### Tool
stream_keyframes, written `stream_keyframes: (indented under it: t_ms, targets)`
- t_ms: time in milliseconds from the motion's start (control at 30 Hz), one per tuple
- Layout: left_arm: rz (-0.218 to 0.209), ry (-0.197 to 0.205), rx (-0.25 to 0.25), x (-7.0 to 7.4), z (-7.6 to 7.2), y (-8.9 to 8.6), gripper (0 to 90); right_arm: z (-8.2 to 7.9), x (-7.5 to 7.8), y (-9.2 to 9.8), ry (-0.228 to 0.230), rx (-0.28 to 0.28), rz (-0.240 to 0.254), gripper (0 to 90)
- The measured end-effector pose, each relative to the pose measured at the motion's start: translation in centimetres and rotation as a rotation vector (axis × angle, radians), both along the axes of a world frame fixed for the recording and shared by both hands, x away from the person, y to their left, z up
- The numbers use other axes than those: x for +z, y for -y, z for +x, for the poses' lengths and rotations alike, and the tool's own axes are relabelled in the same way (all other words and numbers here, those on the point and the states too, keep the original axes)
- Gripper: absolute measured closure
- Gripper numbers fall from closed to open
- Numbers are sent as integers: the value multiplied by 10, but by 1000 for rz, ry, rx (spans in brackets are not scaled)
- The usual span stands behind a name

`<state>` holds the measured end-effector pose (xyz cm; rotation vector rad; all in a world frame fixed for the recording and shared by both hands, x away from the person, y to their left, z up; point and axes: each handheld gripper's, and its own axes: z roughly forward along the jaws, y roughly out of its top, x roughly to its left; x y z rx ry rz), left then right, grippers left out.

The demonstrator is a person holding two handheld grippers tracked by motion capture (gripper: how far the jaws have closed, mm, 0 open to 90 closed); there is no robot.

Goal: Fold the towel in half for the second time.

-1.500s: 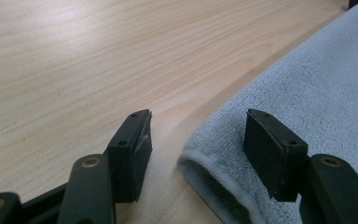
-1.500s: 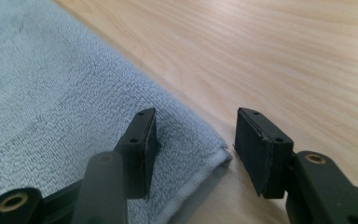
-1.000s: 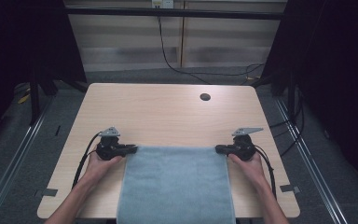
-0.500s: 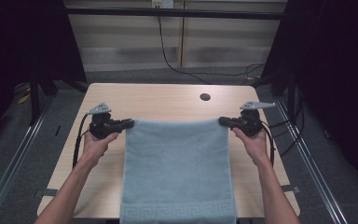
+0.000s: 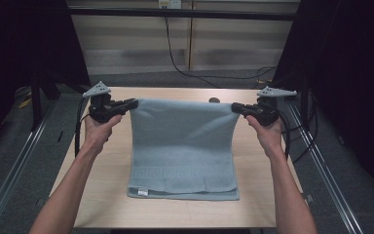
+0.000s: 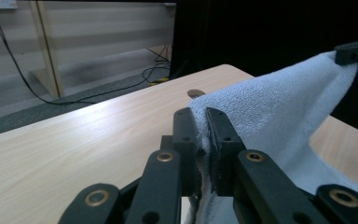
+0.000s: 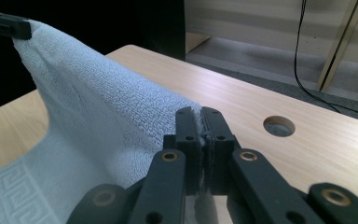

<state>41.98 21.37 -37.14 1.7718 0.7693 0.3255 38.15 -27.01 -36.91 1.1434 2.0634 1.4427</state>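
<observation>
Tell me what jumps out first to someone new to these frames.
A pale blue terry towel is stretched in the air over the middle of the light wooden table, its lower hem resting on the tabletop. The left hand-held gripper and right hand-held gripper each pinch a top corner. A round hole sits near the far edge.

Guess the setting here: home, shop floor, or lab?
Probably a lab data-collection rig, not a home. A bare wooden table stands between dark curtains, floor rails run alongside it, loose cables hang behind, and a person holds a towel with two instrumented hand-held grippers.
</observation>
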Motion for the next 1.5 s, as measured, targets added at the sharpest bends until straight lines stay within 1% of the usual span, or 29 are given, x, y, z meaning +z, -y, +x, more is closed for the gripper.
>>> stream_keyframes:
  t_ms: [67, 167, 200, 333, 433, 467, 500, 600, 633, 667, 700, 767, 833, 867, 900, 967, 1000, 1033, 1067, 1100, 1133, 1200, 1267, 1300, 1333, 1367, 1400, 1433, 1500]
  targets:
    - [-9, 7, -13, -6, -12, -3, 833, -7, -2, 1, -2, 11, 2, 866]
    - [-16, 1, -25, -15, -29, -9, 833, -22, -6, 1, 4, 39, 11, 866]
    - [-19, -2, -40, -18, -35, -11, 833, -27, -7, 1, 11, 49, 5, 866]
    - [-7, 7, -57, -25, -57, -17, 832, -48, -11, -4, 16, 80, -19, 866]
    - [-2, 2, -66, -30, -70, -21, 832, -62, -16, -7, 14, 102, -21, 865]
    - [1, -7, -73, -33, -74, -21, 831, -66, -18, -7, 14, 113, -19, 865]
    - [12, -8, -77, -34, -77, -22, 830, -72, -21, -8, 8, 114, -18, 865]
    - [-1, -23, -87, -43, -90, -24, 828, -86, -29, -8, -1, 128, -6, 863]
    - [4, -31, -95, -46, -95, -25, 828, -92, -32, -8, -7, 136, -2, 862]
    - [14, -35, -97, -49, -100, -26, 827, -97, -35, -8, -13, 145, 1, 860]
    - [14, -43, -108, -52, -106, -27, 825, -103, -38, -7, -19, 150, 2, 858]
    - [20, -61, -123, -60, -118, -29, 823, -114, -47, -5, -39, 164, 21, 855]
    - [34, -81, -139, -66, -126, -29, 805, -122, -56, -5, -63, 167, 14, 846]
    - [44, -85, -135, -70, -130, -29, 797, -126, -61, -6, -74, 168, 2, 833]
    - [44, -90, -144, -75, -134, -28, 795, -131, -65, -7, -83, 169, -3, 809]
    - [50, -101, -155, -78, -138, -28, 762, -138, -74, -8, -107, 178, -12, 731]
    - [29, -103, -155, -78, -140, -29, 705, -141, -76, -8, -121, 172, -11, 715]
    - [14, -103, -157, -77, -140, -31, 660, -144, -78, -7, -119, 176, -7, 698]
    - [3, -102, -150, -75, -140, -32, 635, -147, -78, -5, -112, 172, 2, 673]
    - [-2, -96, -137, -74, -139, -34, 602, -149, -78, -3, -104, 156, 17, 646]
    - [-8, -101, -117, -74, -138, -35, 551, -150, -78, 0, -102, 139, 24, 631]
    - [15, -108, -75, -78, -133, -39, 487, -150, -80, 5, -96, 105, 30, 603]
    - [27, -133, -18, -85, -127, -44, 423, -149, -83, 10, -95, 65, 41, 566]
    - [37, -150, -2, -89, -124, -47, 389, -150, -85, 12, -93, 33, 34, 541]
    - [58, -154, 22, -94, -122, -50, 375, -149, -87, 14, -89, 10, 27, 535]
    - [67, -162, 42, -98, -120, -53, 357, -149, -88, 16, -86, -13, 23, 517]
    - [68, -182, 54, -102, -118, -57, 332, -149, -90, 19, -88, -35, 33, 494]
    - [77, -190, 65, -104, -118, -59, 321, -148, -92, 23, -92, -59, 36, 481]
    - [97, -192, 71, -104, -121, -59, 288, -147, -94, 28, -103, -76, 54, 462]
